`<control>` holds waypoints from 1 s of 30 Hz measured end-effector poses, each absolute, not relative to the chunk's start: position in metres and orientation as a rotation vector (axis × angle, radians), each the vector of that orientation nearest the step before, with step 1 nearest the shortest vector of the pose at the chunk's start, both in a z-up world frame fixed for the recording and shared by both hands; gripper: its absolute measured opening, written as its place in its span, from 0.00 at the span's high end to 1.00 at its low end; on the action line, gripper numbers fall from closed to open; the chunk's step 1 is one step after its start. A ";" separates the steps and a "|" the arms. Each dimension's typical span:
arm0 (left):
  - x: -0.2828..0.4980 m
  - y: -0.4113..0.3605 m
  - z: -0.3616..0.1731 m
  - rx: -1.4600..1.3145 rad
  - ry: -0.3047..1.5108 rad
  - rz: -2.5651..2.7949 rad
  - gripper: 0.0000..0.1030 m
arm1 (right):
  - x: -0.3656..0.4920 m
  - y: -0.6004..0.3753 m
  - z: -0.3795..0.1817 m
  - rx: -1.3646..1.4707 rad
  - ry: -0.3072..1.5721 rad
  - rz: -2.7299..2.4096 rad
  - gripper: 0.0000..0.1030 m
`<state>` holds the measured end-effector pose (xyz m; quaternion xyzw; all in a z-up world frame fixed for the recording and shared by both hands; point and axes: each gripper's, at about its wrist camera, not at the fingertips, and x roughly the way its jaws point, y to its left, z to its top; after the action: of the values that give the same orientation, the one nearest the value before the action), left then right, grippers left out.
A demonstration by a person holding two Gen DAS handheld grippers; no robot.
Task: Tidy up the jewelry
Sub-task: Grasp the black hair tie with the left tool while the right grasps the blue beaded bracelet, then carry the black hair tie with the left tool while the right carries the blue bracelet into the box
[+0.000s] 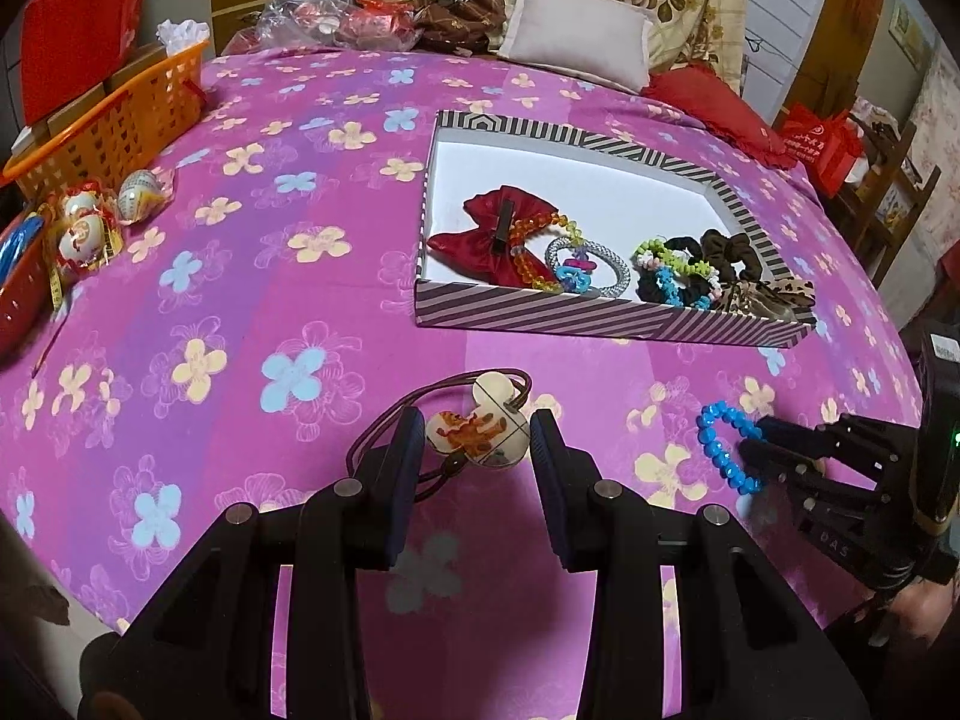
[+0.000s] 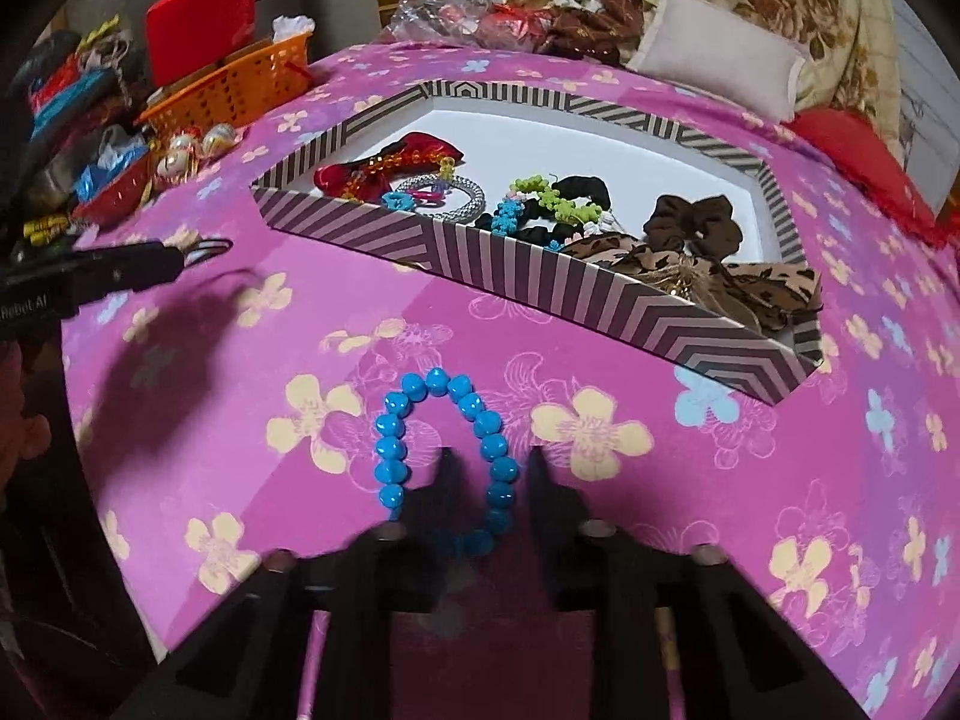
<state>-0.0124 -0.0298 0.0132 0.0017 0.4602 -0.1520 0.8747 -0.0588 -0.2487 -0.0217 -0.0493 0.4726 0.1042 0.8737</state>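
A striped box [image 1: 528,309] [image 2: 540,276] lies on the pink flowered bedspread and holds a red bow [image 1: 486,234], bead bracelets, a silver hair tie and dark scrunchies [image 2: 690,222]. My left gripper [image 1: 471,432] is shut on a mouse-shaped hair tie charm [image 1: 477,429] with a brown elastic cord, held above the bedspread. My right gripper [image 2: 489,462] straddles one side of a blue bead bracelet [image 2: 444,450] [image 1: 723,444], with its jaws partly closed around the beads. In the right wrist view the left gripper [image 2: 174,264] shows at the left edge.
An orange basket [image 1: 114,120] and wrapped round sweets [image 1: 90,222] sit at the left edge of the bed. A white pillow [image 1: 576,30], a red cushion [image 1: 714,102] and piled cloth lie at the far side. A red bag [image 1: 822,144] stands beyond the right edge.
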 end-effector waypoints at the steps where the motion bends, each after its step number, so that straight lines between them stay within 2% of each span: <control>1: -0.012 -0.030 0.013 0.003 0.961 -0.317 0.66 | -0.060 -0.249 -0.022 -0.104 0.988 0.223 0.93; 4: -0.013 -0.028 0.015 -0.005 0.957 -0.317 0.66 | -0.065 -0.246 -0.019 -0.146 0.965 0.213 0.93; 12: -0.017 -0.035 0.030 0.000 0.929 -0.334 0.66 | -0.073 -0.244 0.030 -0.144 0.838 0.213 0.93; 30: 0.015 -0.076 0.081 0.051 0.831 -0.353 0.66 | -0.036 -0.236 0.103 -0.168 0.701 0.206 0.93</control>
<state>0.0154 -0.0758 0.0805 0.0244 0.4015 -0.1703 0.8995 -0.0365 -0.2361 0.1031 -0.0822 0.3424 0.1004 0.9305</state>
